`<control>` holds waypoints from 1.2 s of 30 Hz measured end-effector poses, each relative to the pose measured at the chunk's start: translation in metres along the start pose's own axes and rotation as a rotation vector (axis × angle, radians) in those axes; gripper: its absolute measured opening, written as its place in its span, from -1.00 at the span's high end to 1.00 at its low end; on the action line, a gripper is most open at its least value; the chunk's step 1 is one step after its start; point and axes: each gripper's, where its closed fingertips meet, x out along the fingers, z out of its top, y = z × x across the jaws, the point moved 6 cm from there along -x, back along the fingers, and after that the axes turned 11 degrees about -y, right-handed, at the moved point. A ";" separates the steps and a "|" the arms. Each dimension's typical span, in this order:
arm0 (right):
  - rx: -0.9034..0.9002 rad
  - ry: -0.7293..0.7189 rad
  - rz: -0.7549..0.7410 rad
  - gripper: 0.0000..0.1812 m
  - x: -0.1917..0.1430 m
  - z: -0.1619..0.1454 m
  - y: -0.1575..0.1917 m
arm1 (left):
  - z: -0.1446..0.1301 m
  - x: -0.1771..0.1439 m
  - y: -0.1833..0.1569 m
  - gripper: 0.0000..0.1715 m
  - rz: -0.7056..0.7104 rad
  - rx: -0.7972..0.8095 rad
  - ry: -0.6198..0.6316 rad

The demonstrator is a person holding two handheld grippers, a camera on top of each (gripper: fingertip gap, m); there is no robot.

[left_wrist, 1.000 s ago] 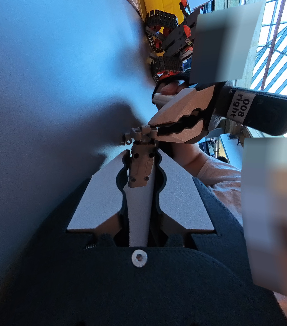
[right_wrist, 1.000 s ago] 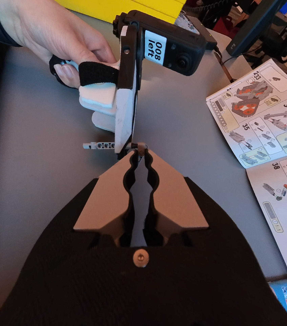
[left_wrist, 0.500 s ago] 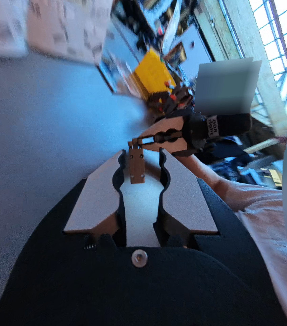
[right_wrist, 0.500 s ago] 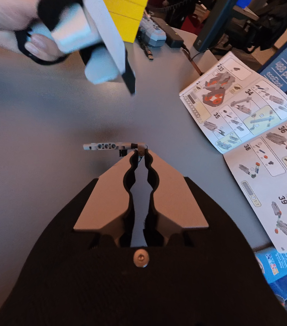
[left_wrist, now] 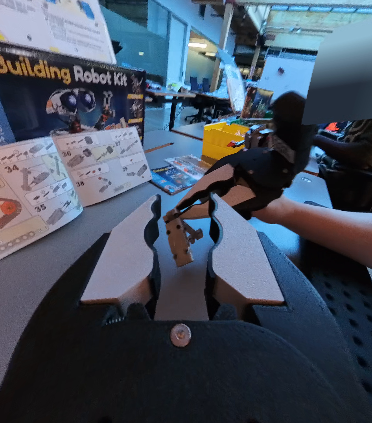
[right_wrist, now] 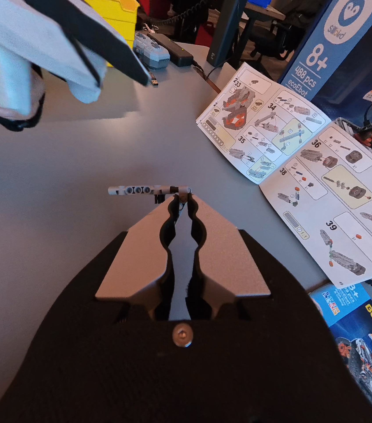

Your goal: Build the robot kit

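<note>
My right gripper (right_wrist: 182, 197) is shut on one end of a small grey brick assembly (right_wrist: 144, 190), a short beam with round holes and a black pin, held in the air above the grey table (right_wrist: 66, 160). In the left wrist view the same grey assembly (left_wrist: 179, 240) hangs from the right gripper (left_wrist: 176, 211) between my own fingers without touching them. My left gripper (left_wrist: 184, 201) is open and empty. It also shows in the right wrist view (right_wrist: 84, 45) at the upper left, raised and apart from the assembly.
An open instruction booklet (right_wrist: 294, 174) (left_wrist: 50, 183) lies on the table, leaning on a blue and black kit box (left_wrist: 61, 91) (right_wrist: 331, 52). A yellow bin (left_wrist: 221, 139) and a small leaflet (left_wrist: 176, 174) lie farther off. A grey module and black cable (right_wrist: 157, 52) sit at the back. Left tips to right tips: about 9 centimetres.
My left gripper opened, let go of the grey assembly and drew back and away. The right gripper kept its hold on the assembly and stayed nearly still.
</note>
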 end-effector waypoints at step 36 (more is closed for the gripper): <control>-0.056 -0.009 0.082 0.92 0.015 -0.004 0.025 | -0.082 0.013 0.031 0.74 -0.148 -0.652 0.388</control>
